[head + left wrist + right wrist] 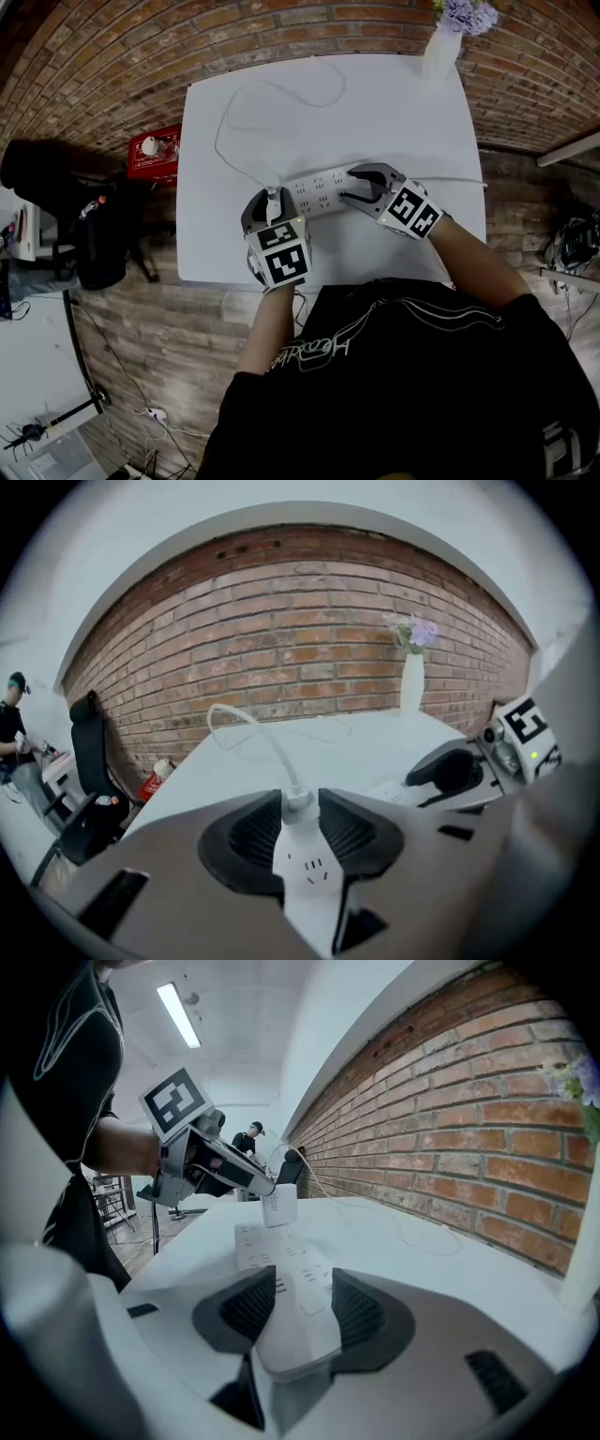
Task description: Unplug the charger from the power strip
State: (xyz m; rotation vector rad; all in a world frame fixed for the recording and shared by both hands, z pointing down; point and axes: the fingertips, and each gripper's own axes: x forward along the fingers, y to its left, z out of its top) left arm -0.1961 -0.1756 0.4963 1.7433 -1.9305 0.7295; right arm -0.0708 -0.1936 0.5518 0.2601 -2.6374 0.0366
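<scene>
A white power strip (323, 187) lies across the near half of the white table (403, 112). My left gripper (272, 199) is shut on the white charger (273, 202), which stands on the strip's left end. In the left gripper view the pads (246, 834) press both sides of the charger (298, 841), and its white cable (267, 742) arcs away over the table. My right gripper (361, 187) is shut on the strip's right end. In the right gripper view its jaws clamp the strip (295, 1312), and the charger (278, 1206) stands at the far end in the left gripper (216, 1162).
The charger's cable (234, 112) loops over the far half of the table. A white vase with purple flowers (442, 47) stands at the far right corner by the brick wall. On the floor to the left are a red box (155, 152) and a black chair (94, 234).
</scene>
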